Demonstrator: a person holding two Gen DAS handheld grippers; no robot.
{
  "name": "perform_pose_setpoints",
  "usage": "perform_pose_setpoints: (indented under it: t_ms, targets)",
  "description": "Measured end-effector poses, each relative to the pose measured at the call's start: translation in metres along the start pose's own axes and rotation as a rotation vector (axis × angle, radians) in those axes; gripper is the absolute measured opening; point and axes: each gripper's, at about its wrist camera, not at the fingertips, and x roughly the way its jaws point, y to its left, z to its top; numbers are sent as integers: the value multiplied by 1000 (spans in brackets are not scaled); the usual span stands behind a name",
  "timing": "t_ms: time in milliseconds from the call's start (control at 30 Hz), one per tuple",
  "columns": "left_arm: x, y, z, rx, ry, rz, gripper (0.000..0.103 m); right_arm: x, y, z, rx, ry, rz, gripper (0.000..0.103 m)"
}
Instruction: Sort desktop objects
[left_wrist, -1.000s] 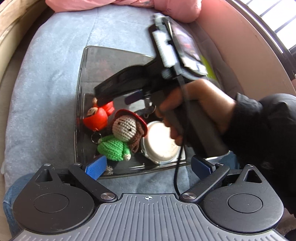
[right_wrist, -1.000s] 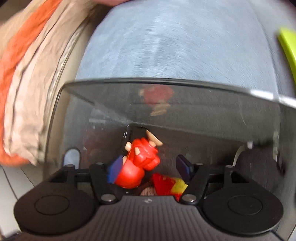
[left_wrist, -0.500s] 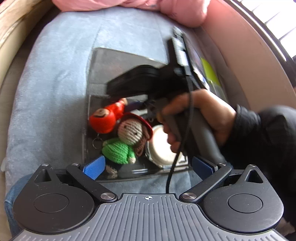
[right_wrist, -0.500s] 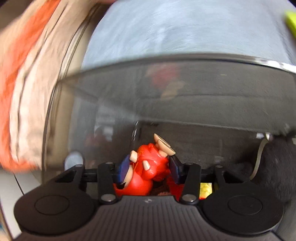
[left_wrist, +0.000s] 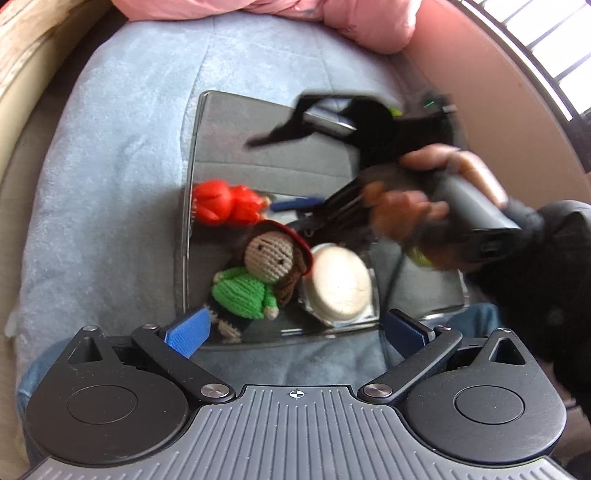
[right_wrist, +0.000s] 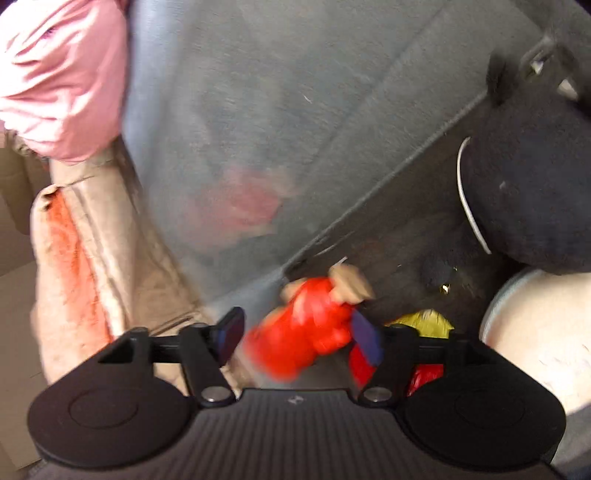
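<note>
The clear plastic tray (left_wrist: 192, 155) lies on a blue plush cushion (left_wrist: 110, 155), apparently on the person's lap, which may be why the left gripper (left_wrist: 291, 328) hangs just over its near edge with jaws spread wide and nothing between them: it looks placed to watch or steady the tray while the other hand works. The right gripper (right_wrist: 299, 332), held in the person's right hand (left_wrist: 436, 199), reaches into the tray from the right side; its jaws have just been opening, and the red figurine (right_wrist: 310, 332) sits between them with one blue pad close against its right side and a clear gap on its left, so it reads as let go, not clamped. In the left wrist view that red figurine (left_wrist: 225, 203) lies on its side against the tray's left wall, in the compartment behind a low divider, which suggests that this section is meant for small toys. The nearer compartment holds a crocheted doll (left_wrist: 258, 273) in a green jumper and red hat, leaning on a round cream-coloured tin (left_wrist: 340, 284) that fills the section's right part. Something yellow and red (right_wrist: 424, 325) shows just past the right gripper's right finger, too hidden to name. A pink quilt (left_wrist: 332, 14) is bunched beyond the cushion, well apart from the tray.
</note>
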Motion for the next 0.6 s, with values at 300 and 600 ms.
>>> perform_pose_setpoints:
  t_ms: [300,600]
  targets:
    - [2,-8,7,13,16,27,103,-86,81,-59,-976,-4,-541,85]
    - [-9,-7,3,9,9,48,103,-18,18,-93,-1138,160,-893,82]
